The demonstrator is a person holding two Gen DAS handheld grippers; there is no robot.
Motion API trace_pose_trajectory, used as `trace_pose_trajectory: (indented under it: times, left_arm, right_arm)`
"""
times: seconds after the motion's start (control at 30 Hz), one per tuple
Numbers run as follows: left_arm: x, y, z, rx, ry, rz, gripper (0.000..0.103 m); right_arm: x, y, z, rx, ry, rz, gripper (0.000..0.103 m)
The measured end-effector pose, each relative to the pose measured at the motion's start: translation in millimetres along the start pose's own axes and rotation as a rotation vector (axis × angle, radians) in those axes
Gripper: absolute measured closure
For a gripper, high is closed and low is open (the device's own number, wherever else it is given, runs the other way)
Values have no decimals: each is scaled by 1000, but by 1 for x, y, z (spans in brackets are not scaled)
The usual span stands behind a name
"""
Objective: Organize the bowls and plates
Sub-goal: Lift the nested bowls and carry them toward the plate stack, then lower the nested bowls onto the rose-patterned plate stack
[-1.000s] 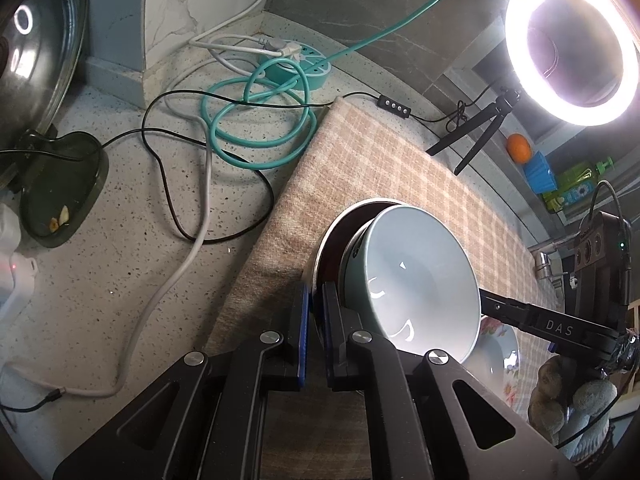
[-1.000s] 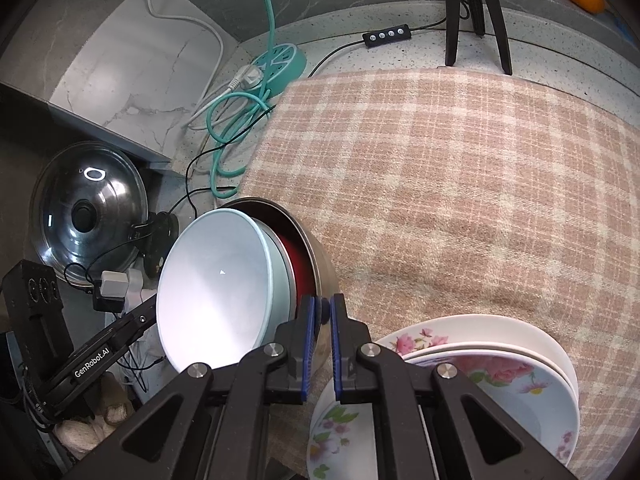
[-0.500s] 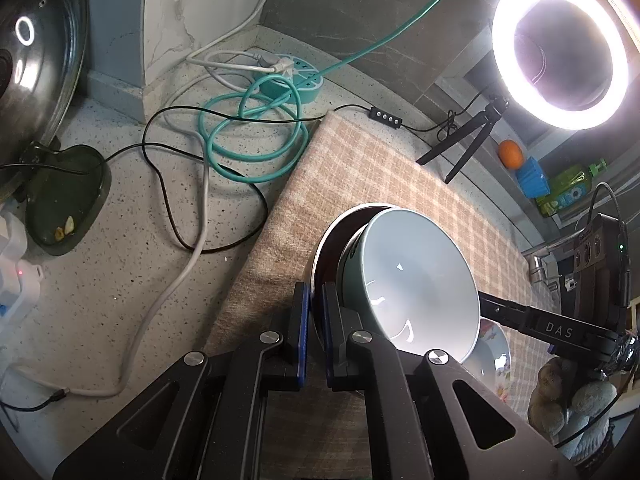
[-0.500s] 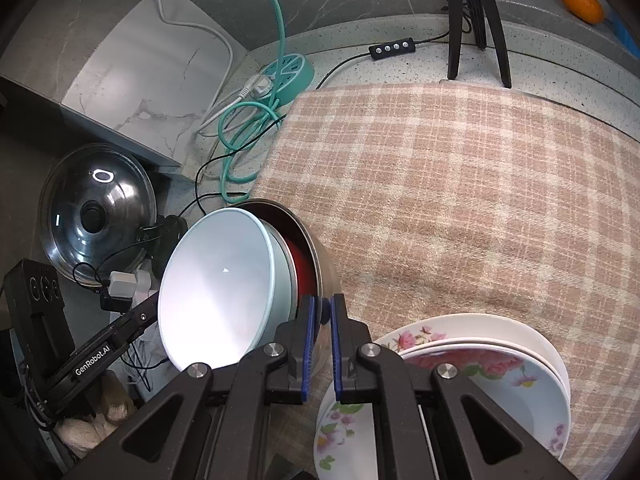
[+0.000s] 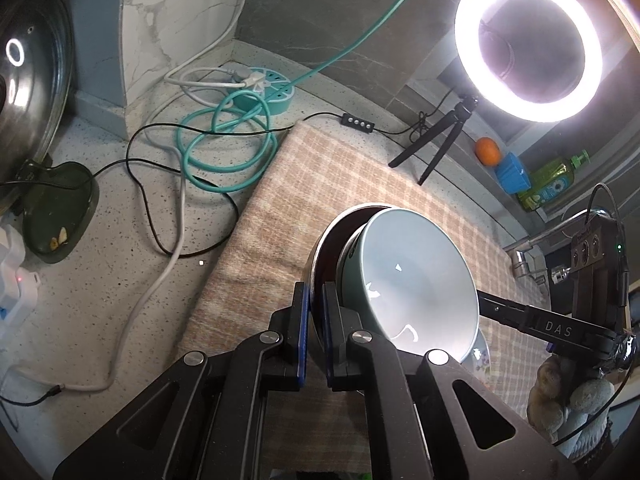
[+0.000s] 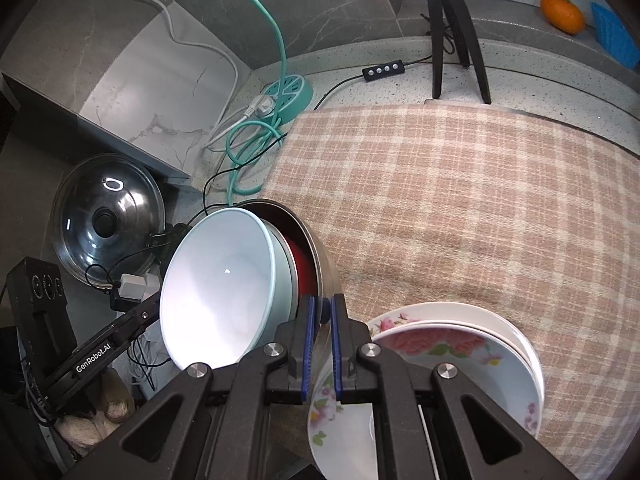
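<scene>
- The bowls are already nested into 1 stack: a pale blue bowl [image 6: 224,280] sits inside a red bowl [image 6: 302,268], which sits inside a steel bowl [image 6: 316,256].
- That stack is held off the checked cloth [image 6: 460,208], tilted so its mouth faces toward 9 o'clock in the right wrist view.
- The left tool [image 5: 315,320] is pinched narrow on the steel bowl's rim, at 6 o'clock of the stack in the left wrist view.
- The right tool [image 6: 322,332] is likewise clamped narrow on the steel rim on the opposite side, so both tools share the load.
- The floral plates [image 6: 460,344] look already gathered: at least 2 lie stacked on the cloth at 5 o'clock in the right wrist view, just beside the right tool.
- Judged from this, the sorting into 1 bowl stack and 1 plate stack is largely done; what seems left is setting the bowl stack down upright.
- I cannot tell where it is meant to land; the bare cloth at 1 o'clock of the plates offers room.
- The tilt looks like the main risk: the blue bowl could slide out of the nest.
- Off the cloth, the counter [image 5: 100,300] carries a glass pot lid [image 6: 108,216], a teal cable [image 5: 224,148] and a ring light [image 5: 528,40], none part of the job.
</scene>
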State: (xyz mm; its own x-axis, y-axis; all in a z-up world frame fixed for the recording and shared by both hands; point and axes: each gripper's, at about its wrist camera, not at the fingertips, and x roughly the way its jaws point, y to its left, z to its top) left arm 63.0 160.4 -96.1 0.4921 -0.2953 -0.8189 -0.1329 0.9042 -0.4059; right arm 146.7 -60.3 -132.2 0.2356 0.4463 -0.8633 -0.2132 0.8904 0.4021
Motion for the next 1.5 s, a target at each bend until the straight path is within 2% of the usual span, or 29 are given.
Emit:
trace_pose_trajectory:
  times: [0.43, 0.8, 1.03, 1.5]
  left_arm:
    - [-7, -48, -14, 68, -9, -42, 98]
    - [5, -84, -37, 120, 45, -81, 98]
    - [13, -101, -51, 161, 77, -83, 98]
    - [21, -106, -66, 189, 114, -65, 98]
  right_arm:
    - [-47, -33, -23, 24, -53, -12, 95]
    - [-81, -67, -54, 64, -88, -51, 95]
    - [-90, -83, -74, 92, -97, -69, 95]
    - [-83, -96, -101, 130, -78, -77, 95]
